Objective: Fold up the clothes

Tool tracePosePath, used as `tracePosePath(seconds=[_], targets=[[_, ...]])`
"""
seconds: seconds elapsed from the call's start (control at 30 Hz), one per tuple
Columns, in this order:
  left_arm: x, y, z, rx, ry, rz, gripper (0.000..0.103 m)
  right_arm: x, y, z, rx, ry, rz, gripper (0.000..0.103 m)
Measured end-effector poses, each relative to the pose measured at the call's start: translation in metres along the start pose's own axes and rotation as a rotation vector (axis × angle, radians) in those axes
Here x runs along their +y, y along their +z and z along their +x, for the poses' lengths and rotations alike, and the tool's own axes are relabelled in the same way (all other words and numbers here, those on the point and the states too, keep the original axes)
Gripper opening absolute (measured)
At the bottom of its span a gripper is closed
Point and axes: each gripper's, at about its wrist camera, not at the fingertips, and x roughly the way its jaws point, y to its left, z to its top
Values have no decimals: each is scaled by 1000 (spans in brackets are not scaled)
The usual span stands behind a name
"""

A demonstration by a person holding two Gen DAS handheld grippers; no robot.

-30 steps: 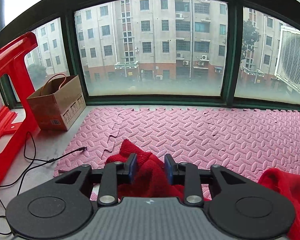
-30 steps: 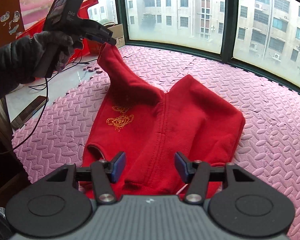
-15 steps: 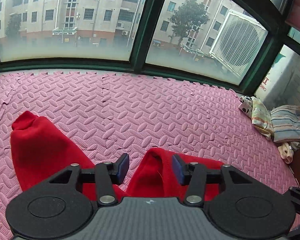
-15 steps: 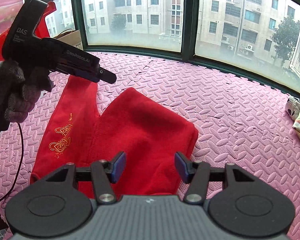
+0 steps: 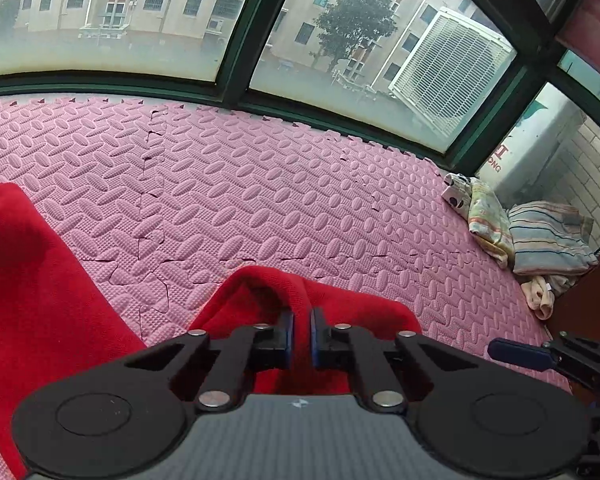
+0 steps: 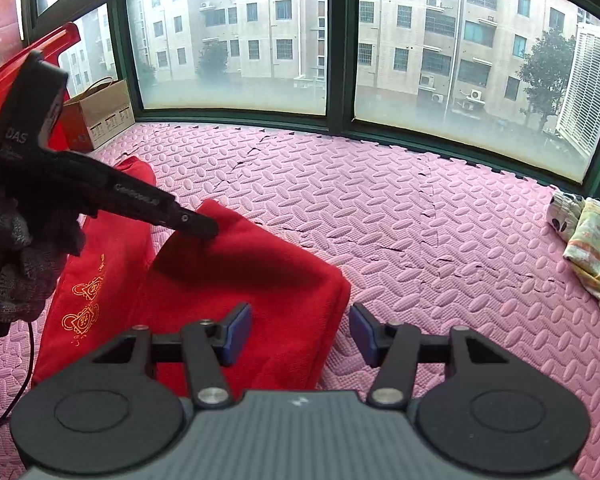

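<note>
Pink foam mat (image 6: 380, 216): left tool (image 5: 301, 326) pinches red garment (image 6: 240, 272), right tool (image 6: 300, 330) gapes.

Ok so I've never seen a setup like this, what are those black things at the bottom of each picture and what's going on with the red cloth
Those black things are two hand-held claws, each with a camera looking along its fingers. No robot: a person holds one per hand. One picture is from the left claw, which is shut on a fold of the red fleece garment with gold embroidery. The other is from the right claw, open just above the garment's near edge; it also shows the left claw from outside, held in a grey gloved hand. The garment lies on a pink foam puzzle mat, with a pile of folded patterned clothes by the wall.
</note>
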Motion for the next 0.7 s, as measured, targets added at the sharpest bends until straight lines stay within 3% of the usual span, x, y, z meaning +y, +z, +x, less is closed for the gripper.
tracePosePath(seconds=[0.1,0.2,0.37,0.53,0.63,0.7], targets=[[-4,-15,-29,-31,-77,78,8,-7,8,-6,-32,-18,12,55],[-9,-40,-52,-15,-120,188,8,-12,17,-10,-62,-21,34,55],[-12,-85,-67,47,-99,350,7,-9,34,2,-55,14,60,54],[-2,-111,-62,132,-82,370,2,4,50,36,37,101,77,54],[1,-103,-67,99,-71,332,3,16,49,57,129,116,45,47],[2,-98,-70,76,-64,307,4,18,45,59,121,93,25,44]])
